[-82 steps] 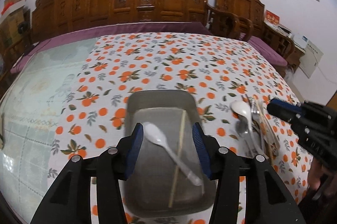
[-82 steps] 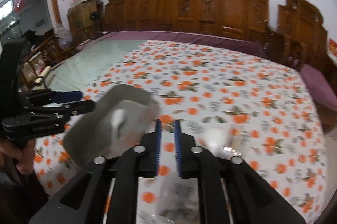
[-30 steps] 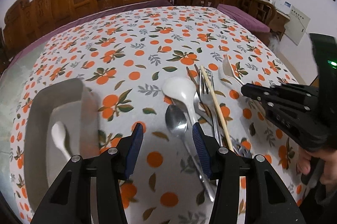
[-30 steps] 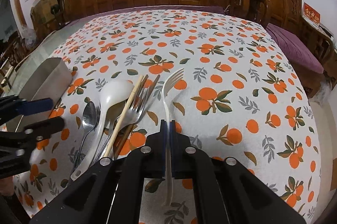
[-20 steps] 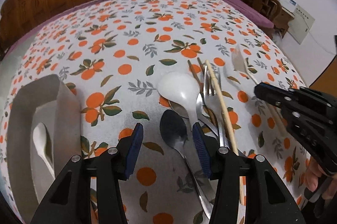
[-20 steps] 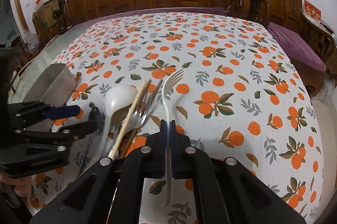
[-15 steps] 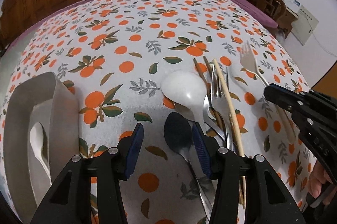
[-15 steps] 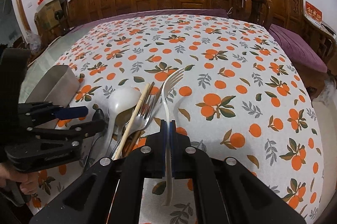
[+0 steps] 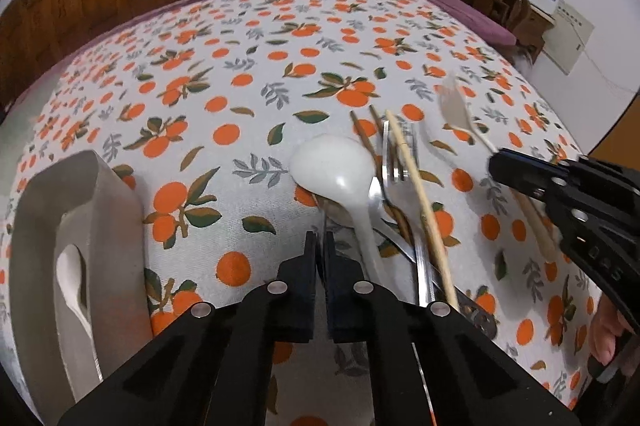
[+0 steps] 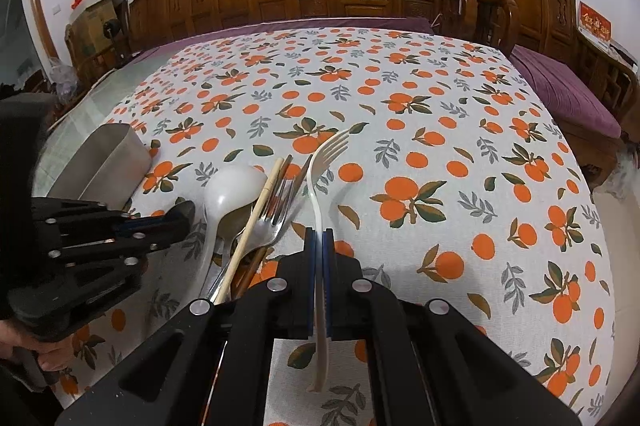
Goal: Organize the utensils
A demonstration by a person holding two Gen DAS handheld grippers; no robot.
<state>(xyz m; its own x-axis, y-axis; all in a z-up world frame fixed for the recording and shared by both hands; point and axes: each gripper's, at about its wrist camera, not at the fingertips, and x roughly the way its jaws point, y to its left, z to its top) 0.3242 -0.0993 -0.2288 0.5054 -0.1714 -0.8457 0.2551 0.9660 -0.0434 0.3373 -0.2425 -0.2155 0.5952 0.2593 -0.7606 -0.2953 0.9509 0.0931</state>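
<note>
At 6 o'clock, left view, the left tool [image 9: 320, 240] has just closed its jaws on the metal spoon [image 9: 323, 224], which shows edge-on. The right tool [image 10: 319, 246] clamps the white fork [image 10: 316, 181]. The tray [image 9: 120, 193], at 9 o'clock, likely receives both next.

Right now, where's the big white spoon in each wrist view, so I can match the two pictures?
Left wrist view: white spoon at centre, bowl just above the shut left gripper, leftmost of the utensil pile.
Right wrist view: white spoon left of centre, bowl toward the far side, between the left gripper and the pale chopstick.
Shared landmark: the grey tray, left of the spoon in both.
</note>
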